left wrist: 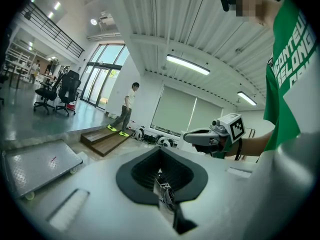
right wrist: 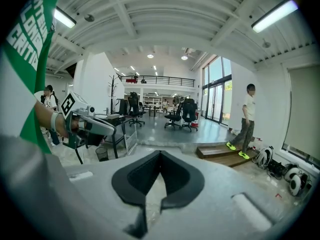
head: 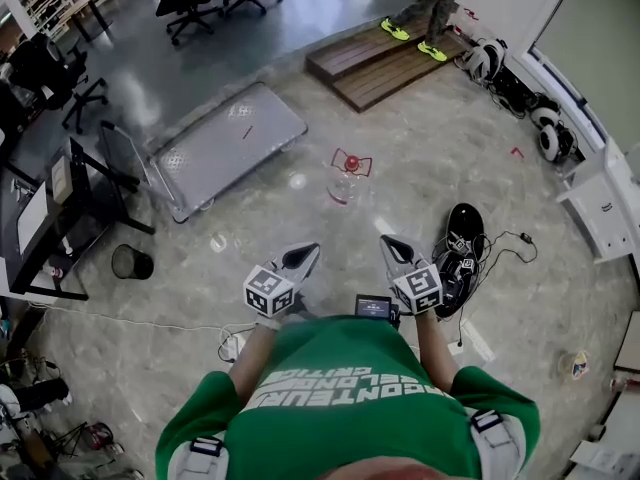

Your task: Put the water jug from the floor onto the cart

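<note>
The water jug (head: 345, 182) is clear with a red top and stands on the marble floor ahead of me. The cart (head: 232, 143), a flat grey platform trolley, lies to the jug's left; it also shows low at the left in the left gripper view as the cart (left wrist: 36, 165). My left gripper (head: 306, 255) and right gripper (head: 388, 242) are held side by side at waist height, well short of the jug. Both are shut with nothing in them: the left gripper (left wrist: 161, 170) and right gripper (right wrist: 159, 171) show their dark pads meeting.
A wooden step (head: 385, 60) with a person (head: 425, 8) on it lies beyond the jug. A black desk (head: 60, 213) and waste bin (head: 131, 262) are at the left. A black bag with cables (head: 460, 253) lies at the right, near white cabinets (head: 605, 208).
</note>
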Demonstrator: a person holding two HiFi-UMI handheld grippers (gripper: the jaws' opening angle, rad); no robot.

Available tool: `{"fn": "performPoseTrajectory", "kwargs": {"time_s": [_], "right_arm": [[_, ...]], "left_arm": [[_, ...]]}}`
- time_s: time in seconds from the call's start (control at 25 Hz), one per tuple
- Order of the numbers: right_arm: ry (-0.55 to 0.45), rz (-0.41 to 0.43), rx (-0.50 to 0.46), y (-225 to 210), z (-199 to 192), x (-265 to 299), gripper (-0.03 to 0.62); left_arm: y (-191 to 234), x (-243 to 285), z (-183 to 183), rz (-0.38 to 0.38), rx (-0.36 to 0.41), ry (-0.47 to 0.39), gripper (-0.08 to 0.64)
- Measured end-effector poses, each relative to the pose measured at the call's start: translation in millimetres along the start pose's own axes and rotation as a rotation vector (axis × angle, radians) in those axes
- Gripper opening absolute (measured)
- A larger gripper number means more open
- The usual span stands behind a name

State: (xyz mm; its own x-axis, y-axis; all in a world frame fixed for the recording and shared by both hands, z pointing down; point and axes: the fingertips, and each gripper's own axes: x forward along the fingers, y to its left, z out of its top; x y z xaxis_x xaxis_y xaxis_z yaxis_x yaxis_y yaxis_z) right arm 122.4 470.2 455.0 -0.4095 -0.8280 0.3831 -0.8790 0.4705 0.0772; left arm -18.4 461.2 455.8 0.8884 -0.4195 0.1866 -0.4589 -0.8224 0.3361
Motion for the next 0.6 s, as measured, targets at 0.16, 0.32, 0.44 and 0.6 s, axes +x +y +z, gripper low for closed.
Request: {"fn": "performPoseTrajectory", "kwargs": {"time_s": [0.16,0.32,0.44,0.6], "right_arm": [[0.005,0.002,-0.005,9,9,27,-0.008],[-0.002,0.006,-0.009,22,25,57,-0.008],[0.005,0.002,-0.012,31,31,73,-0.008],[0.017,-0.019,-0.013,40,33,87,-0.008]], "left_arm": [[23,-10,5,-0.004,-0.001,-0.003,0.014],[51,-22,12,-0.01,0.002,0.001,0.014],[66,-30,15,-0.024,0.001,0.007,0.014],[85,-37,14,-0.047,0.007,0.03,0.014]]}}
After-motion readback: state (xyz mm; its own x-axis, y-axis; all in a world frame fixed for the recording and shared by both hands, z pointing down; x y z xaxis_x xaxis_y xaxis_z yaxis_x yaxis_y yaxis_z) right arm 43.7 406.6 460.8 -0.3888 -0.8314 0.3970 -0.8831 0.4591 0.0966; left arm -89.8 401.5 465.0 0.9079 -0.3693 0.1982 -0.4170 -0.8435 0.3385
